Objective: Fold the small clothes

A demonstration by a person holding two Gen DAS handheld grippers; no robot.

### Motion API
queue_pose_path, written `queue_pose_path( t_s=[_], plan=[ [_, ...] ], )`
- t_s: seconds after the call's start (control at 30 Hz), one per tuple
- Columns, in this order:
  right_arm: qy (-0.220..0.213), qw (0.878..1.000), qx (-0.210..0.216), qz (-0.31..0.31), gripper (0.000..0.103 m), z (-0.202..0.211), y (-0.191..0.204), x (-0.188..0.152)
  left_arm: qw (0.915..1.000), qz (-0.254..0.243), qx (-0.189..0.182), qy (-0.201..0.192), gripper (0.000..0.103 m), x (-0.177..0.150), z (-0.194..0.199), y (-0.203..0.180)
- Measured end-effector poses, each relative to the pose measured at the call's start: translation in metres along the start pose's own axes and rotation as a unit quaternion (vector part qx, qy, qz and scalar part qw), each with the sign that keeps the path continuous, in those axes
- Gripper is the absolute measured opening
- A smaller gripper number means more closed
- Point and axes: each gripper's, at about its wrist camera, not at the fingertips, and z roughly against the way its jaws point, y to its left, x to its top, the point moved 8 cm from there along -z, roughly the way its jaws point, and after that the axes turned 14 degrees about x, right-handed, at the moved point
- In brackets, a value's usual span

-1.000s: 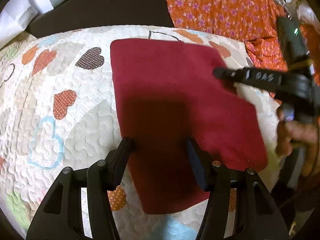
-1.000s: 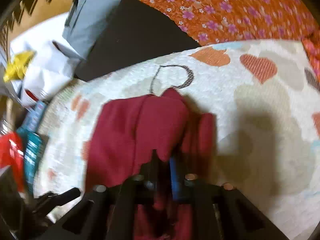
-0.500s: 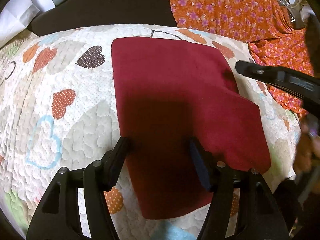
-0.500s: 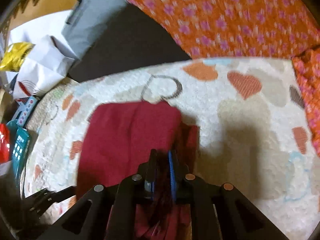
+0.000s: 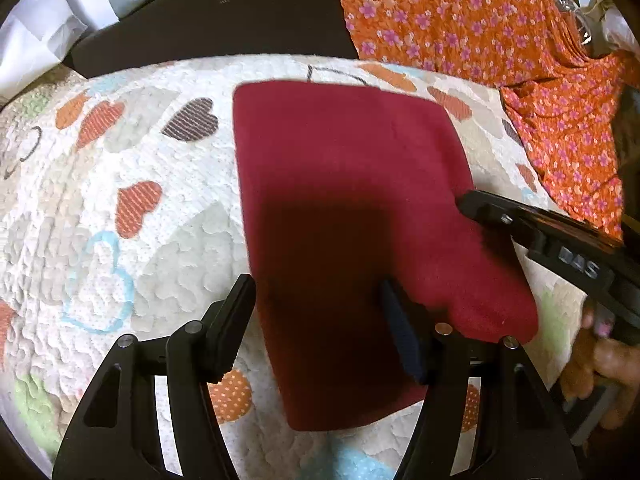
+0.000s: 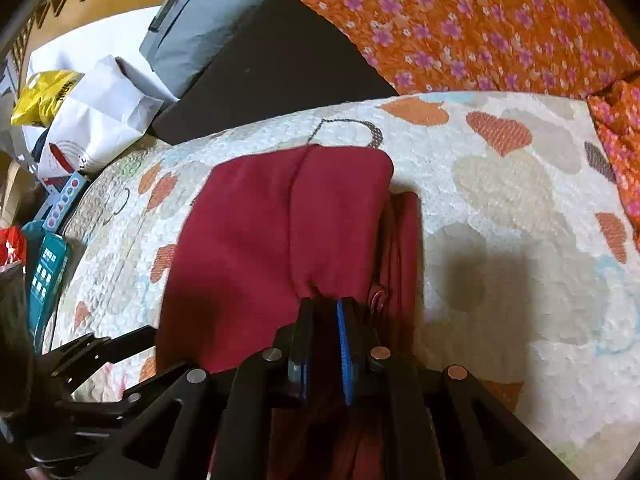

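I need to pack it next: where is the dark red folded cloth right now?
In the left wrist view the dark red folded cloth lies mid-frame on the heart-patterned quilt, its right edge pinched by the right tongs.

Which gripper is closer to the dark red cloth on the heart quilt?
Right. The right gripper is shut on the dark red cloth, pinching its edge; the left gripper hangs open just above it.

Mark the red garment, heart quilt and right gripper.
red garment [image 5: 344,168], left wrist view, flat middle panel
heart quilt [image 5: 140,152], left wrist view, bare patch left of garment
right gripper [image 6: 325,303], right wrist view, between fingertips
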Motion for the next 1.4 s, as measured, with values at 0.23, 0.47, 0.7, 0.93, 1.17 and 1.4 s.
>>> queue_pose_path(
  t_s=[0.23,0.47,0.7,0.93,1.17,1.4],
  plan=[
    [-0.019,1.0,0.01,0.009,0.01,0.014,0.016,-0.001,0.999,0.007,0.031,-0.033,0.065,0.012,0.008,0.009],
    [-0.005,1.0,-0.023,0.012,0.012,0.006,0.006,-0.012,0.9966,-0.004,0.063,-0.053,0.065,0.014,0.009,0.013],
    [-0.033,0.999,-0.001,0.005,0.023,0.029,0.022,-0.01,0.9933,0.013,0.082,-0.081,0.065,0.017,0.021,0.025],
    [-0.05,0.999,0.007,0.012,0.031,0.04,0.039,-0.012,0.9886,0.011,0.099,-0.113,0.065,0.017,0.039,0.03],
    [-0.051,0.998,0.006,0.019,0.032,0.042,0.048,-0.015,0.9887,0.022,0.092,-0.116,0.065,0.014,0.046,0.034],
    [-0.05,0.998,0.009,0.027,0.033,0.044,0.058,-0.019,0.9889,0.035,0.089,-0.114,0.065,0.014,0.05,0.039]
  ],
)
